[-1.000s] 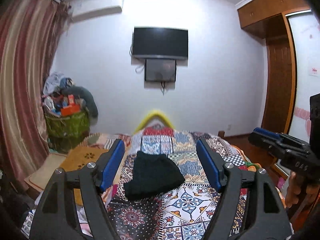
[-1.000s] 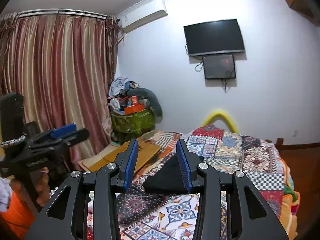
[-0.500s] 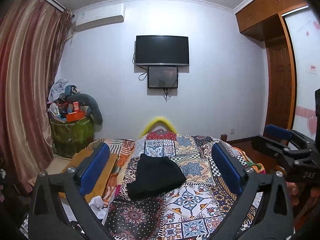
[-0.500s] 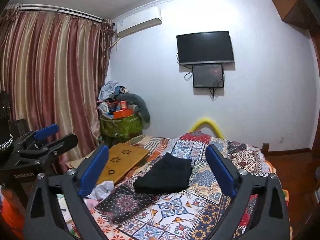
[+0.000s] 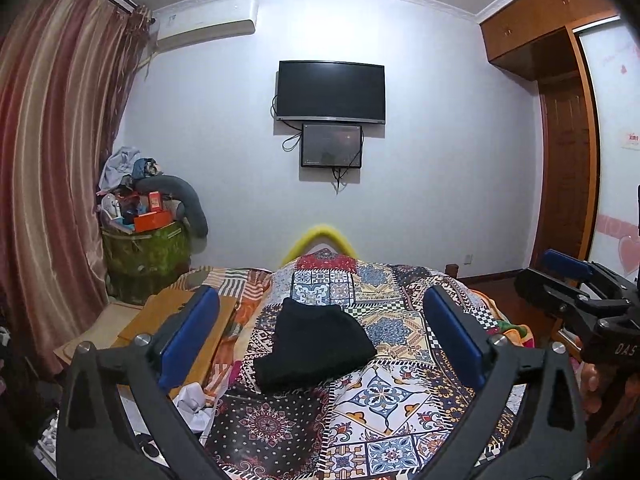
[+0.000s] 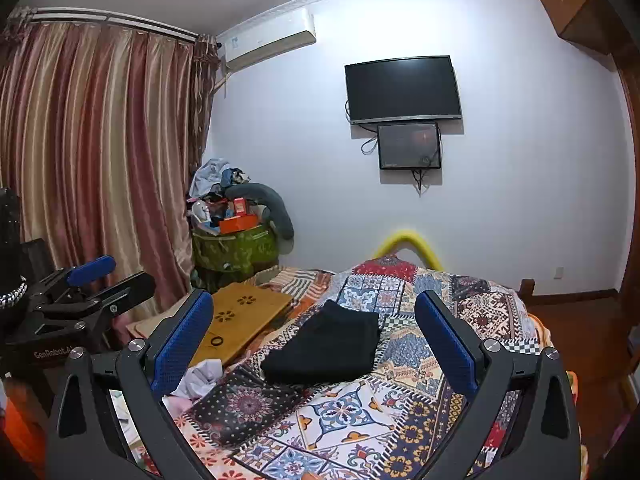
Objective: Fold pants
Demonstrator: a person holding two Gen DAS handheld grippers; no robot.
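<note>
The black pants [image 5: 316,344] lie folded into a compact bundle on the patchwork bedspread [image 5: 384,396]; they also show in the right wrist view [image 6: 326,346]. My left gripper [image 5: 320,340] is open and empty, held back from the bed with its blue pads wide apart. My right gripper [image 6: 316,340] is open and empty too, held back at the bed's near side. Each gripper shows at the edge of the other's view: the right one [image 5: 576,292] and the left one [image 6: 80,296].
A low wooden table [image 6: 240,320] and crumpled white cloth [image 6: 200,376] sit left of the bed. A green bin piled with clutter [image 5: 148,248] stands by the curtain [image 5: 52,184]. A TV [image 5: 332,92] hangs on the far wall. A wardrobe [image 5: 568,160] is on the right.
Both grippers opened wide, from narrow a second ago. Both views pulled back and tilted up slightly. The pants stayed in place on the bed.
</note>
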